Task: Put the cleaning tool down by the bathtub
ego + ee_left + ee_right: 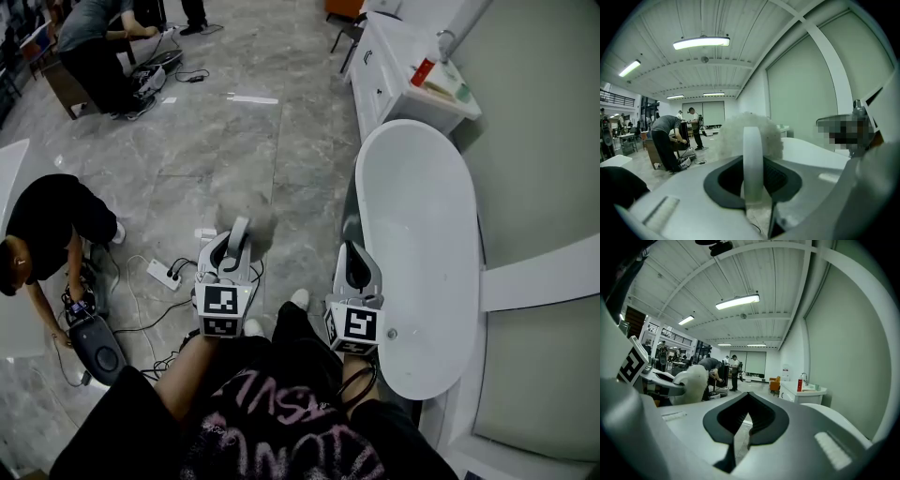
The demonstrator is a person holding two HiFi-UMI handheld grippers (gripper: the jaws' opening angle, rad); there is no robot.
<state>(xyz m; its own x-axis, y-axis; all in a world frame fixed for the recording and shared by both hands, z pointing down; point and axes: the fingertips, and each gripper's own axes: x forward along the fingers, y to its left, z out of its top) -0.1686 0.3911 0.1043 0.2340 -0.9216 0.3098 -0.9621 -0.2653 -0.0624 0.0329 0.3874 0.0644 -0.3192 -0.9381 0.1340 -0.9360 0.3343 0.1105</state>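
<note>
Left gripper (227, 261) clamping cleaning tool (752, 152), bathtub (412, 234) to its right

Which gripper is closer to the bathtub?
The right. The right gripper is beside the bathtub rim; the left gripper, holding the cleaning tool, is over the floor, farther away.

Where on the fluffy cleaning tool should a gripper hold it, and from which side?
By the flat white handle, from the end opposite the fluffy head, as the left gripper holds the cleaning tool now. The handle is thin and fits between the jaws; the head is soft and bulky.
</note>
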